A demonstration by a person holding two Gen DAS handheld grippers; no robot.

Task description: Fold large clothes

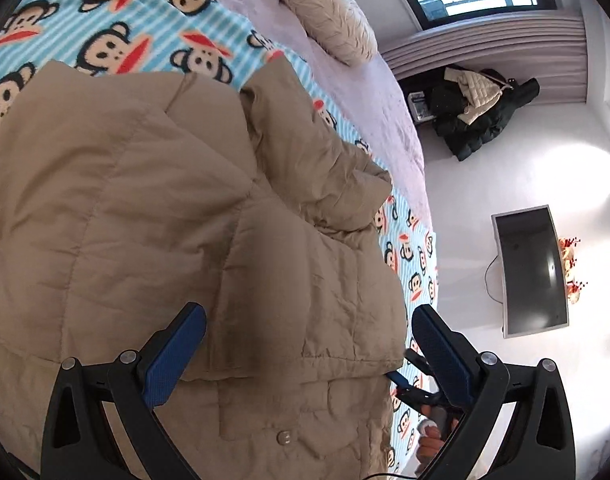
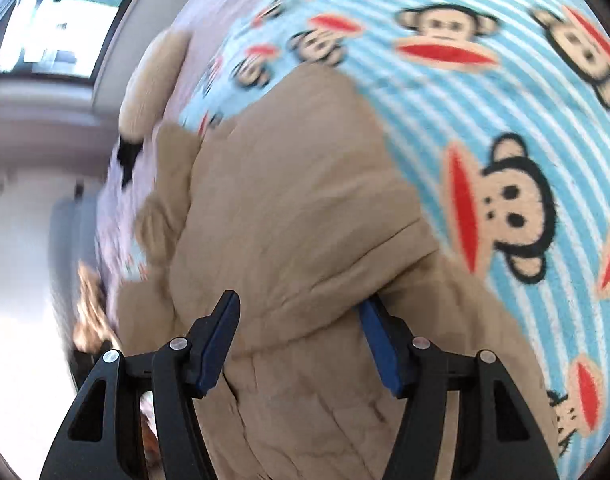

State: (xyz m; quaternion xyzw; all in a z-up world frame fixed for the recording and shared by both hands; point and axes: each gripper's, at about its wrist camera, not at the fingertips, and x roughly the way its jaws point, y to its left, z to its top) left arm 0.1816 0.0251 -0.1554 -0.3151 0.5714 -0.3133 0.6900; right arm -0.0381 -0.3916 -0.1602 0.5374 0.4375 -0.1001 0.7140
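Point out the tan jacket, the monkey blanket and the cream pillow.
tan jacket (image 1: 145, 200), left wrist view, quilted top panel
monkey blanket (image 2: 485, 92), right wrist view, striped area
cream pillow (image 1: 329, 12), left wrist view, textured middle

tan coat (image 1: 145, 200), blue-striped monkey-print blanket (image 1: 105, 20)

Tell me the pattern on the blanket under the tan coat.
Light blue and white stripes with cartoon monkey faces with red mouths on the blanket; clearest in the left wrist view.

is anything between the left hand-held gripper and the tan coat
Nothing visible. The left hand-held gripper hangs open right over the tan coat on the monkey blanket, with no object between them.
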